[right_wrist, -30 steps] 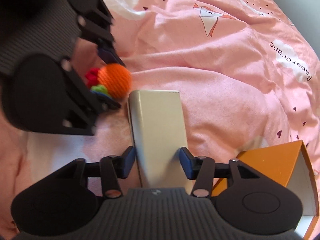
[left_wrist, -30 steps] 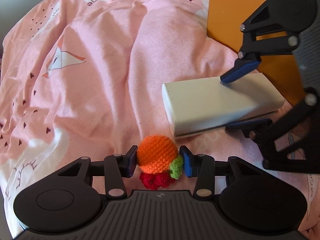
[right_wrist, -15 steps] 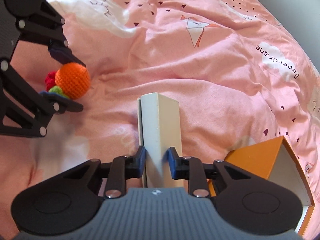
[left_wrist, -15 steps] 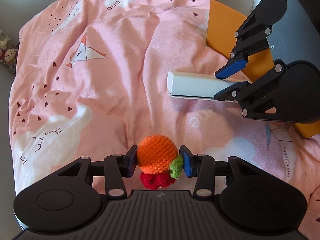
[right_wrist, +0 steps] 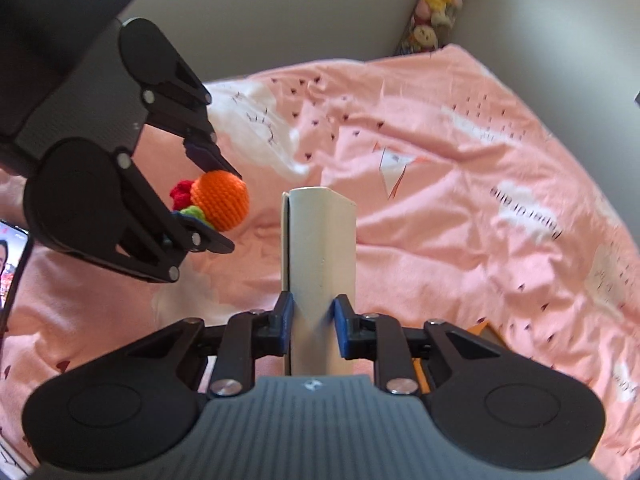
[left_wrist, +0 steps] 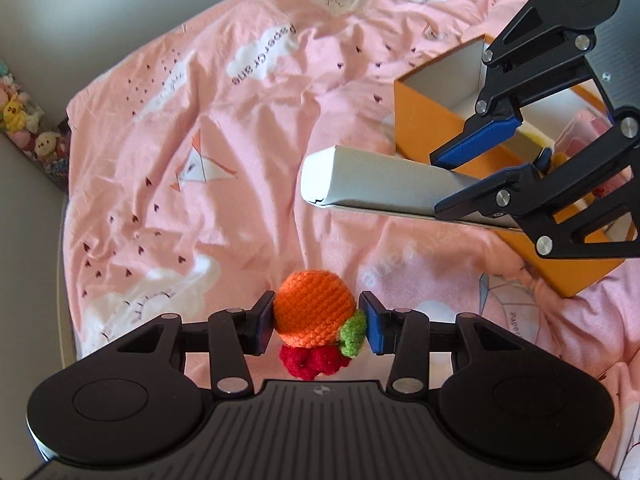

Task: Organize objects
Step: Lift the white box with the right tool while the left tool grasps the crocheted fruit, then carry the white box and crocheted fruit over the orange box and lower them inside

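Both hands have risen off the pink bedspread since a second ago, the right gripper having just closed on the white box, the left gripper clamping the crocheted fruit, so the carry (apparently toward the orange box) needs lowering over its opening.

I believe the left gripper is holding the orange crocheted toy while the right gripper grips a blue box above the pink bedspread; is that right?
Not quite: the box in the right gripper is white, not blue, as the right wrist view shows. The rest holds: the left gripper holds the orange crocheted toy above the pink bedspread.
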Demonstrator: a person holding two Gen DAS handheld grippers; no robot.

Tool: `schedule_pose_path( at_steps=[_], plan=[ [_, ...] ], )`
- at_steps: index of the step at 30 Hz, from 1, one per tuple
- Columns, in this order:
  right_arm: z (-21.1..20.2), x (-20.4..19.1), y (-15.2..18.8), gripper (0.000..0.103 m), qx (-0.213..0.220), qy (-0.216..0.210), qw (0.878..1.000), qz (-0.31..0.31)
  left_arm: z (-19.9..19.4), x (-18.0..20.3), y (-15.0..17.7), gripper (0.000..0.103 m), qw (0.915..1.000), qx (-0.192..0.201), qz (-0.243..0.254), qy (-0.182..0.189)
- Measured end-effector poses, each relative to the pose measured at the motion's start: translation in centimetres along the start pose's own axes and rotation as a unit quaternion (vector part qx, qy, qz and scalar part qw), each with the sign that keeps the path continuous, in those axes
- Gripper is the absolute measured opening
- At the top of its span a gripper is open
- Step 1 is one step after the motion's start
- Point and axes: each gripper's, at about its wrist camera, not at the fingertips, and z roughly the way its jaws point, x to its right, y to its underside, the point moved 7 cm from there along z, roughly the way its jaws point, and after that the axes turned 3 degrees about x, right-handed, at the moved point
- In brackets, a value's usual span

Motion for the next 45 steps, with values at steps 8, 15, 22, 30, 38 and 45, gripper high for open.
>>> schedule_pose_path(
  at_steps=[8,15,22,30,38,45],
  plan=[
    [-4.4,3.1,1.5,0.022,0.0,0.051,0.997,-0.051,-2.4,2.4,-4.6,0.051,0.9988,0.04,0.029,0.0],
    [-5.4,7.6,5.8,0.022,-0.035,0.089,0.992,-0.086,-1.6,5.9,-8.6,0.051,0.9958,0.058,0.068,0.018],
    [-2.9,11.2,10.2,0.022,-0.08,0.1,0.984,-0.121,1.2,7.9,-12.0,0.051,0.9942,0.064,0.076,0.041],
    [2.2,12.7,13.6,0.022,-0.099,0.09,0.97,-0.205,4.5,9.3,-15.1,0.051,0.9927,0.055,0.09,0.059],
    [6.7,13.4,15.7,0.0,-0.088,0.067,0.96,-0.256,7.5,9.5,-16.7,0.051,0.9924,0.044,0.09,0.073],
    [7.9,14.4,15.1,0.0,-0.076,0.059,0.968,-0.232,8.8,10.1,-17.2,0.051,0.9916,0.034,0.093,0.083]
  ],
)
